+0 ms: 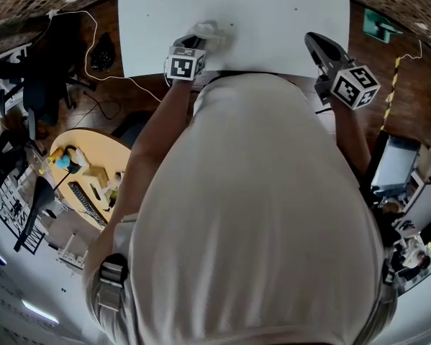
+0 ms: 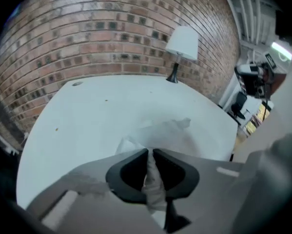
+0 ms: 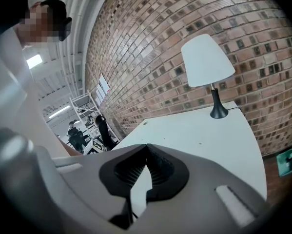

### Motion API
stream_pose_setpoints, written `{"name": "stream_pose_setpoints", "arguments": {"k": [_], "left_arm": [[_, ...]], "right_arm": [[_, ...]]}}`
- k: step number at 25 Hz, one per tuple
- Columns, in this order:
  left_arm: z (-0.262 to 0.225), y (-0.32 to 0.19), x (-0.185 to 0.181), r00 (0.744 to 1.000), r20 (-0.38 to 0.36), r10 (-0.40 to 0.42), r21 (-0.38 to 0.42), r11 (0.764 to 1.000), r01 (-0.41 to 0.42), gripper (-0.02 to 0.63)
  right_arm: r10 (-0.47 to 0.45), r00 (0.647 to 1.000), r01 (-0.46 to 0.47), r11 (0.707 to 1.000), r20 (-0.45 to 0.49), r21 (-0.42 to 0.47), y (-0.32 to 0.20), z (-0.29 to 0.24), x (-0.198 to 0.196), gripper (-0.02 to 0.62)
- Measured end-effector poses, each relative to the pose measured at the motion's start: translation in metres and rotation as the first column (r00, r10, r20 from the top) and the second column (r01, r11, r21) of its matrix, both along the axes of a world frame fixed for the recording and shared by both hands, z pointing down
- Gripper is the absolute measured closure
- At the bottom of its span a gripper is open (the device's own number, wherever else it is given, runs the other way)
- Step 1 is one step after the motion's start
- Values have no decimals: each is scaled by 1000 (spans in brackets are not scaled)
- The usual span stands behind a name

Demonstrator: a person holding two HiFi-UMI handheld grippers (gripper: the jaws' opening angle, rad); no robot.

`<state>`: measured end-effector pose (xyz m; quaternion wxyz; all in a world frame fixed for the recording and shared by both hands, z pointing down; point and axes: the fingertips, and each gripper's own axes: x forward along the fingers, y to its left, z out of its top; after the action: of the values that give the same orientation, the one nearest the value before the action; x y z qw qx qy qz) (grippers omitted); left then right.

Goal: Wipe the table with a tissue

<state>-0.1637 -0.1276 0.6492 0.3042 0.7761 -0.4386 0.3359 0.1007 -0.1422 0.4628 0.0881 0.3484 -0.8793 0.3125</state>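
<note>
White tissue (image 2: 161, 129) is pinched in the left tongs (image 2: 149, 154). Its free part lies crumpled on the pale table (image 2: 87, 116), near the edge closest to the person (image 1: 258, 207). The right tongs (image 3: 146, 146) are pressed together at the tips with nothing between them, at the right side of the table.

To wipe well, I think the left tongs should hold the pinch firm and press the loose wad flat on the surface. Long overlapping strokes would then keep the paper from tearing or slipping out. The hard tips should better not scrape the table.

The left gripper view shows the strip of tissue passing between the pads, while the head view gives only a small white lump beyond the marker cube (image 1: 185, 66). Only the head view shows both tongs together. Both gripper views show a lamp (image 3: 207, 62) at the far corner, which the head view does not include.
</note>
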Motion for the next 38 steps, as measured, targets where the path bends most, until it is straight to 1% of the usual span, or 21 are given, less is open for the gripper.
{"name": "stream_pose_setpoints", "arguments": {"k": [2, 3, 5, 8, 11, 12, 13, 14, 16, 17, 19, 21, 23, 25, 26, 27, 28, 31, 33, 35, 38], "left_arm": [[-16, -1, -25, 986, -72, -148, 38, 988, 151, 569], [-22, 0, -41, 970, -100, -222, 51, 972, 228, 568], [-26, 9, -72, 936, -118, -333, 54, 939, 341, 568], [-20, 29, -111, 895, -97, -435, 36, 897, 440, 568], [-13, 36, -131, 854, -74, -515, 41, 854, 518, 568], [-11, 34, -134, 851, -38, -524, 61, 849, 525, 568], [-11, 30, -137, 852, 22, -522, 95, 850, 518, 568], [-13, 24, -139, 855, 100, -509, 142, 858, 494, 568], [-20, 9, -135, 862, 256, -437, 226, 894, 386, 567], [-21, 2, -127, 868, 320, -380, 247, 918, 311, 568], [-11, -5, -104, 875, 420, -241, 239, 960, 149, 568], [2, -3, -80, 872, 475, -119, 194, 981, 28, 566], [10, 2, -62, 867, 496, -47, 155, 987, -35, 566], [12, 4, -47, 860, 511, 0, 142, 986, -84, 569], [13, 4, -41, 860, 509, 13, 140, 985, -98, 571], [14, 4, -36, 870, 493, 17, 134, 986, -95, 574], [14, 4, -32, 887, 461, 13, 124, 989, -79, 577], [15, -1, -19, 947, 322, -1, 68, 997, -22, 575], [14, -5, -6, 973, 232, 8, 42, 999, -19, 572], [12, -9, 9, 984, 175, 39, 43, 998, -47, 574], [12, -10, 27, 984, 141, 112, 42, 992, -119, 575]], "right_arm": [[-19, 1000, 19, 1000, 7, 0, -4, 0, -3, 588], [-28, 1000, 28, 1000, 10, 0, -7, 0, -5, 588], [-45, 999, 45, 999, 9, -5, -11, 2, -8, 588], [-67, 998, 68, 998, 7, -18, -10, 8, -14, 588], [-80, 997, 80, 996, 9, -25, -6, 12, -19, 588], [-82, 997, 83, 996, 8, -28, -5, 13, -20, 588], [-84, 996, 84, 996, 6, -30, -3, 14, -20, 588], [-85, 996, 85, 996, 4, -32, -2, 14, -20, 588], [-84, 996, 84, 996, -1, -36, 0, 14, -19, 588], [-80, 997, 80, 996, -4, -37, 0, 13, -18, 588], [-73, 997, 72, 997, -11, -39, 1, 14, -16, 588], [-66, 998, 65, 997, -16, -40, 3, 14, -14, 588], [-59, 998, 58, 998, -14, -39, 5, 13, -13, 588], [-51, 999, 51, 998, -11, -37, 6, 13, -11, 588], [-46, 999, 46, 998, -10, -38, 6, 14, -9, 588], [-41, 999, 40, 998, -9, -39, 7, 14, -7, 588], [-35, 999, 35, 999, -9, -40, 8, 15, -5, 588], [-27, 1000, 27, 999, -8, -44, 9, 17, -2, 588], [-29, 1000, 29, 999, -6, -46, 10, 18, -3, 588], [-35, 999, 35, 998, -4, -47, 11, 18, -4, 588], [-36, 999, 36, 998, -5, -49, 14, 18, -2, 588]]}}
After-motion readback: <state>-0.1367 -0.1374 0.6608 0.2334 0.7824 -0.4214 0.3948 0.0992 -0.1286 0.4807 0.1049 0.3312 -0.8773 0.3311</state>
